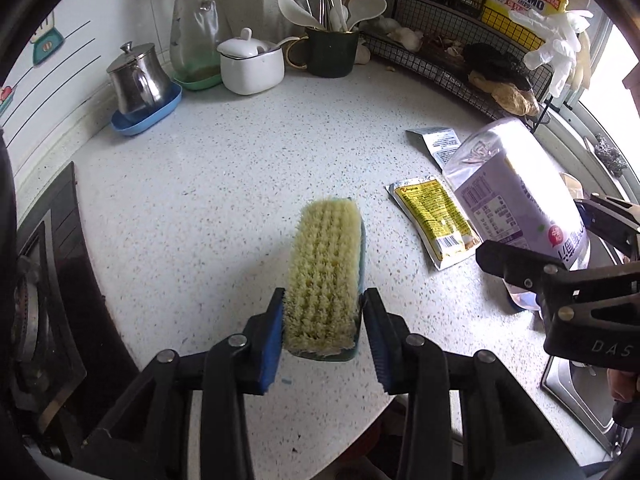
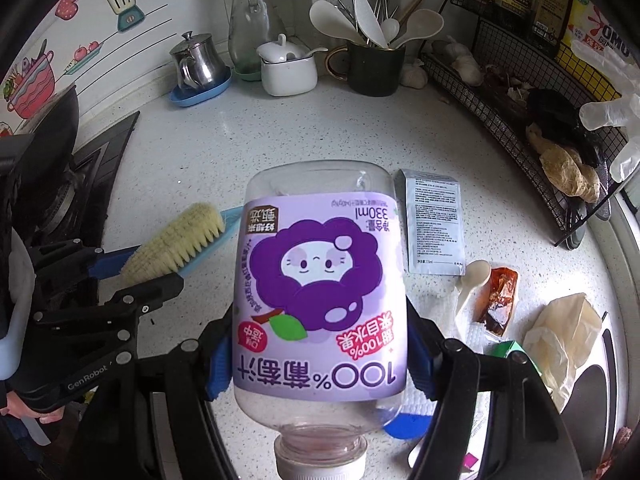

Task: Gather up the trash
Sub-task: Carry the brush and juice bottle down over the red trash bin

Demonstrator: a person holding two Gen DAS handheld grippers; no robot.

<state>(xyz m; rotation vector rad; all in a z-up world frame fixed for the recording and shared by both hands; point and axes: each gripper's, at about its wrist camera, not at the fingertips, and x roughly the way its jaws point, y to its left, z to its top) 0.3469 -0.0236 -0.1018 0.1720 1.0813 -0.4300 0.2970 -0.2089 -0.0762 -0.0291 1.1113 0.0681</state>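
The left tongs (image 1: 324,316) are clenched on a scrub brush (image 1: 326,276), bristles up, lifted clear of the speckled tabletop (image 1: 224,184). The right tongs (image 2: 320,356) grasp an empty grape juice bottle (image 2: 320,292), cap end nearest the camera. Beyond the right tongs, a yellow sachet (image 1: 436,220) and a grey sachet (image 2: 435,222) lie on the tabletop.

Both wrist cameras look steeply down along their fingers at the desk (image 1: 224,184), close up (each glimpses the other), sharing the utensil mug (image 1: 332,50) beyond.
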